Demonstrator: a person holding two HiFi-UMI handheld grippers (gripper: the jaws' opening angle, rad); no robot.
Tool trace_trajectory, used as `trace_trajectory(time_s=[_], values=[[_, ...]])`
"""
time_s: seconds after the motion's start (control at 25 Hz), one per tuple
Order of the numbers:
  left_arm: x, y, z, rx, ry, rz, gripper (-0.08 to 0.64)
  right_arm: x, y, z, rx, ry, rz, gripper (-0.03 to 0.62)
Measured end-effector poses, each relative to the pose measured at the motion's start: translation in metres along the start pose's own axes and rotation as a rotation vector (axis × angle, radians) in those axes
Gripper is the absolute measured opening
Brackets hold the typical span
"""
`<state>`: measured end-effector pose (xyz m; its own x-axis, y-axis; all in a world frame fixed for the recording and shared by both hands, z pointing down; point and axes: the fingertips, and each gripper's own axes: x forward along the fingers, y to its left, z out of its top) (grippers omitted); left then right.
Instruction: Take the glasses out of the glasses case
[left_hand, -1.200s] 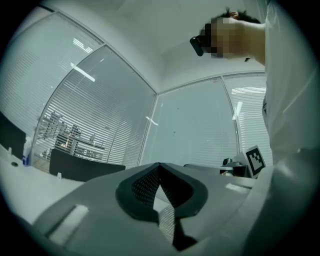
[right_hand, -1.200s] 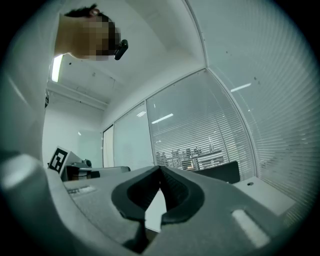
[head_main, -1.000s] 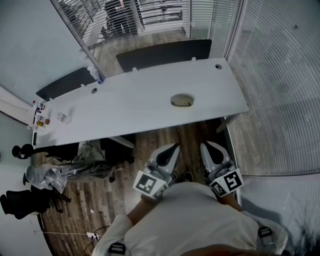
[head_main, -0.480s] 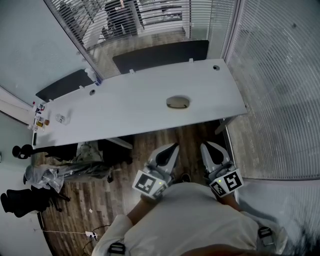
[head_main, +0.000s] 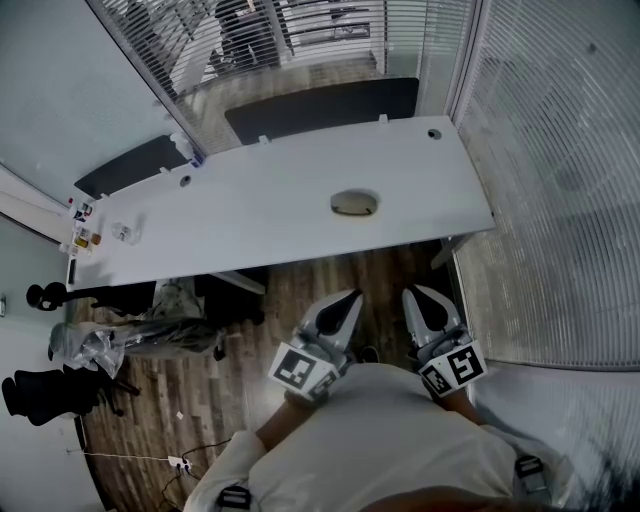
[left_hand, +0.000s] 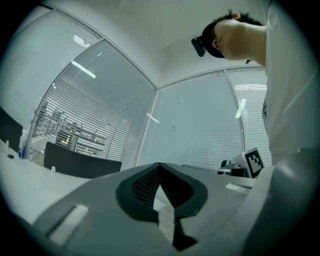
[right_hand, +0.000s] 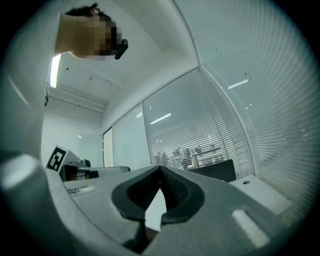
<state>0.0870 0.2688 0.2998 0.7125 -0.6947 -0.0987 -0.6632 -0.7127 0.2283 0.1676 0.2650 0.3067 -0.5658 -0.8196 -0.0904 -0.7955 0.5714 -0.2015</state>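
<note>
- Our left hand-held gripper (head_main: 350, 297) is held close in front of our body, above the wooden floor (head_main: 250, 395). Its jaws are pressed together with nothing between them. Its own view shows the two dark pads meeting at the tip.
- Our right hand-held gripper (head_main: 411, 293) sits just beside it on the right. Its jaws are likewise closed tight and empty.
- Both point ahead and roughly level toward the white bench (head_main: 250, 215). Neither has reached its near edge.
- The glasses case (head_main: 354, 203) is a small greyish oval lying flat on the bench. It is almost straight ahead of the left hand-held gripper and a little left of the right one's line, well apart from both. From here it looks shut, though it is too small for us to be sure.
- Beyond the case, along the far edge of the bench, stands a dark panel (head_main: 325, 102).
- Far to the left of the left hand-held gripper, a few small items (head_main: 122, 232) sit at the bench's end. They are too small for us to name.
- On the floor to the left of that same hand-held gripper lie a plastic-wrapped bundle (head_main: 95, 350) and a black chair (head_main: 45, 400).
- To the right of the right hand-held gripper runs a glass wall (head_main: 560, 200) with slatted blinds.
</note>
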Motion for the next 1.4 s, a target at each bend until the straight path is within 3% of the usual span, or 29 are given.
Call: trace_trajectory(time_s=[0.56, 1.4], values=[[0.020, 0.058, 0.000, -0.009, 0.011, 0.019, 0.000, 0.054, -0.015, -0.012, -0.014, 0.029, 0.002, -0.002], [0.080, 0.244, 0.055, -0.020, -0.043, -0.015, 0.000, 0.257, -0.040, -0.006, -0.077, 0.031, -0.013, -0.002]])
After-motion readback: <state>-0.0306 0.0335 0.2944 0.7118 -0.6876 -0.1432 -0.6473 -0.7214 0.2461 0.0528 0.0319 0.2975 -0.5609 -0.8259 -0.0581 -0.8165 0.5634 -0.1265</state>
